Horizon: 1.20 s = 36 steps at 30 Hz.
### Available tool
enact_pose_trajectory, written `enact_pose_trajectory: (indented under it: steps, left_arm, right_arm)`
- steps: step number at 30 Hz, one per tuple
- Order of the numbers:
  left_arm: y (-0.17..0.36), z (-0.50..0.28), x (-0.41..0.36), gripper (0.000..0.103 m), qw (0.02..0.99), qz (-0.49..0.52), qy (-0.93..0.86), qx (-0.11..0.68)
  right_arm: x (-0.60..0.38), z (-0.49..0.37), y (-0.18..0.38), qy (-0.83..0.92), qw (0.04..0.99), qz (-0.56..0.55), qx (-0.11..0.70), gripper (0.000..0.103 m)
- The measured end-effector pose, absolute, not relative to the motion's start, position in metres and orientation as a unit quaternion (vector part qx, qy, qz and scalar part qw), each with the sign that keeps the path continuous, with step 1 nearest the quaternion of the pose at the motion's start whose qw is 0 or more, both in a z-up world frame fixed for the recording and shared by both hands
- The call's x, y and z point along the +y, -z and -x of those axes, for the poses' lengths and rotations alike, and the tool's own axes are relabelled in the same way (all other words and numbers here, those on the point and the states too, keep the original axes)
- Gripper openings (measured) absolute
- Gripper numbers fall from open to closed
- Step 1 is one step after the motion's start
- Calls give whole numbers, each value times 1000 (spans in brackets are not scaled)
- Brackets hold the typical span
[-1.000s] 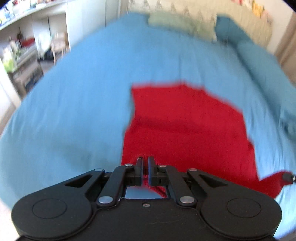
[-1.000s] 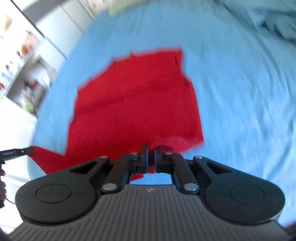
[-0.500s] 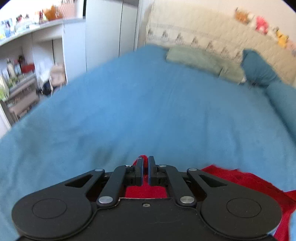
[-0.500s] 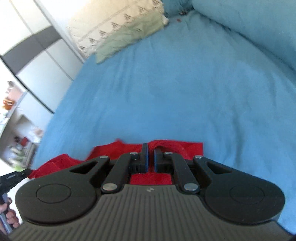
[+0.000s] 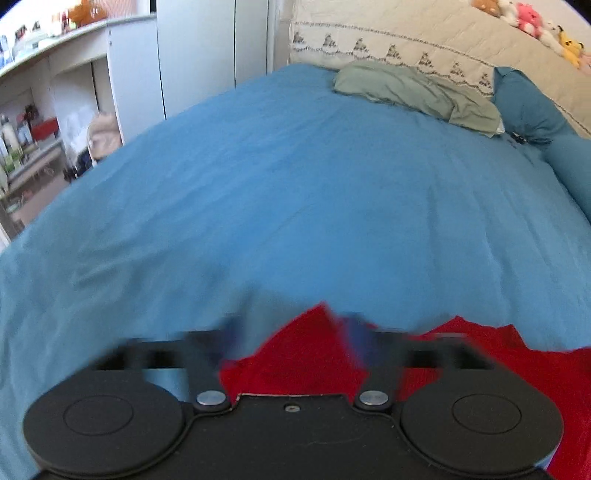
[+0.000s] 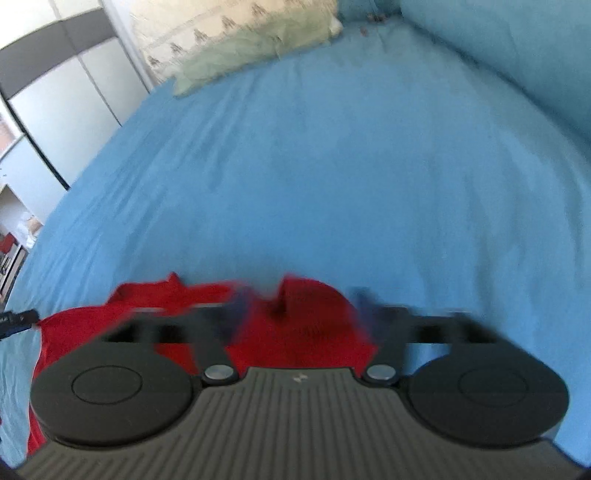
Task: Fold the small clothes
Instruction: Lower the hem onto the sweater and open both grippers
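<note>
A red garment (image 5: 303, 354) lies on the blue bedsheet (image 5: 295, 192), low in the left wrist view, and its edge lies between the fingers of my left gripper (image 5: 291, 332). That gripper's jaws are opening, blurred by motion, and the pads stand clear of the cloth. In the right wrist view the red garment (image 6: 303, 317) bunches between the spread fingers of my right gripper (image 6: 303, 306), whose jaws are opening too. The left gripper's fingertip (image 6: 18, 319) shows at the far left edge by the garment's corner.
A pale green cloth (image 5: 417, 92) and a dark blue pillow (image 5: 528, 107) lie at the head of the bed against a cream headboard (image 5: 424, 40). White cupboards (image 5: 207, 55) and cluttered shelves (image 5: 26, 147) stand to the left. Soft toys (image 5: 532, 22) sit above.
Both grippers carried the garment's near edge forward over the rest of it and down toward the bed. Both then went from shut on the red cloth to wide apart.
</note>
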<state>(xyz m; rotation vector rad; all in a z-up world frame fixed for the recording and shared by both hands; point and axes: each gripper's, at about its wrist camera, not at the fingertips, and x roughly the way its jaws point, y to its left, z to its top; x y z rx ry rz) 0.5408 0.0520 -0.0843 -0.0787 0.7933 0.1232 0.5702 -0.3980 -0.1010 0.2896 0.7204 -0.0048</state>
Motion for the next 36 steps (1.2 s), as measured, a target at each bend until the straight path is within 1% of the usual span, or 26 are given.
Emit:
enact_pose_trajectory:
  steps: [3,6,8,11,13,16,21,24,26,30,33,36]
  left_arm:
    - [76,-524,46,95,927,14,-31,373]
    - [89,-512,34,96,914,0,9,406]
    - [110,-506,27,96,899,-7,28,438]
    - [144,-503,20,96,878,-36,31,476]
    - [158,-500,19,98,875,-48,38,481]
    - [161,-500,20,103,878,-47,37,476]
    - [160,-498,17,103,877,-50,28,477]
    - [151,-497,16,103,877,-53,19,477]
    - [142,-495,16,102,881,-51,16,471]
    - [107,-475,12,103,895,-47,29,443]
    - [84,-454,-1,103,902,-50,44,426]
    - [82,-438,-18,103,901,-60,58,426]
  right_arm:
    - [-374,-556,91,-44,934,-91,343,103]
    - [-348,-547,103,-82,926,-41,365,103]
    - [-335,-545,118,-81,921,-13,381,103]
    - [-336,-545,142,-67,910,-32,408,103]
    - [-345,-544,156,-53,905,-56,419,103]
    - [-349,-544,163,-54,909,-73,407,103]
    - [-337,-545,164,-52,911,-38,406,103]
    - [-338,-544,151,-55,914,-34,400,103]
    - [-340,-535,130,-64,922,-35,381,103]
    - [-352,-507,83,-61,931,-29,360,103]
    - [-366,-484,59,-42,931,-35,362,103]
    - [-385,-465,59,-25,920,-62,385,103]
